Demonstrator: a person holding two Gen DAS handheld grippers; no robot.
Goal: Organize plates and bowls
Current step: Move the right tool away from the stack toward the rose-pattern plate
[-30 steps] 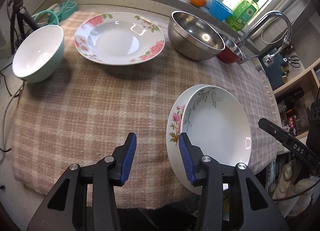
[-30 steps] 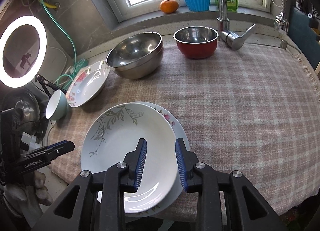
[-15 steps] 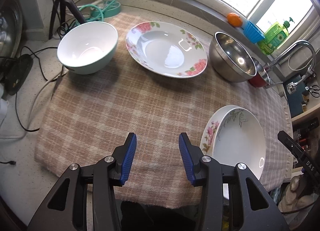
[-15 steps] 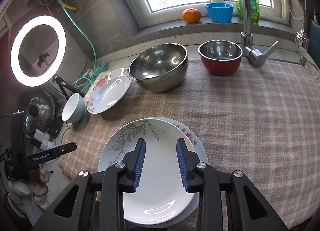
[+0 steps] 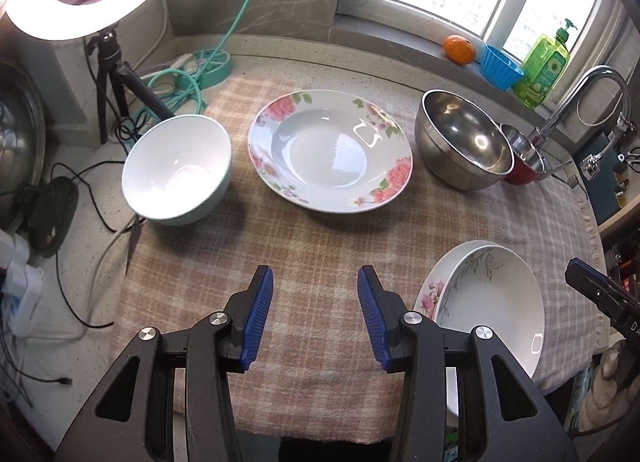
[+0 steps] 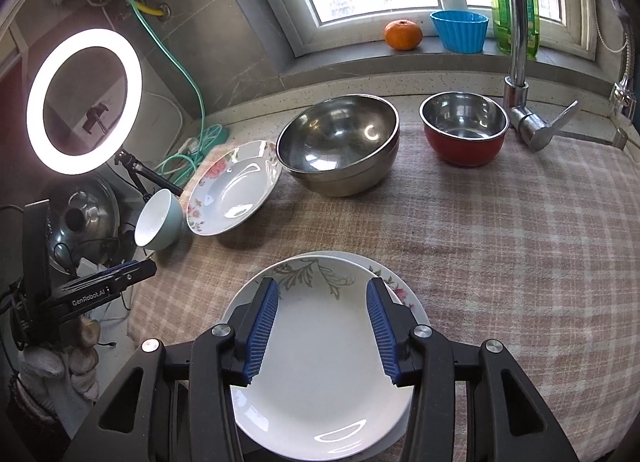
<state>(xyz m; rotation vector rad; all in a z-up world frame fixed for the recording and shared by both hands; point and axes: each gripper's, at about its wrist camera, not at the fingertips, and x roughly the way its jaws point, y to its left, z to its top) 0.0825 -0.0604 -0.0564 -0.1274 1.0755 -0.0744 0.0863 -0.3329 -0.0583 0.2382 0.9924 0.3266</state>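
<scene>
Checked cloth [image 5: 320, 238] covers the bench, where two plates [image 6: 324, 362] are nested to save room, left tongs [image 5: 315, 314] held apart and empty, right tongs [image 6: 322, 332] just opened above them.

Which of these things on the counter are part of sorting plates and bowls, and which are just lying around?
Job: leaf-pattern plate stacked on rose-pattern plate; flowered plate; mint bowl; steel bowl; red bowl.

Lying about: orange; blue cup; soap bottle; ring light.
</scene>
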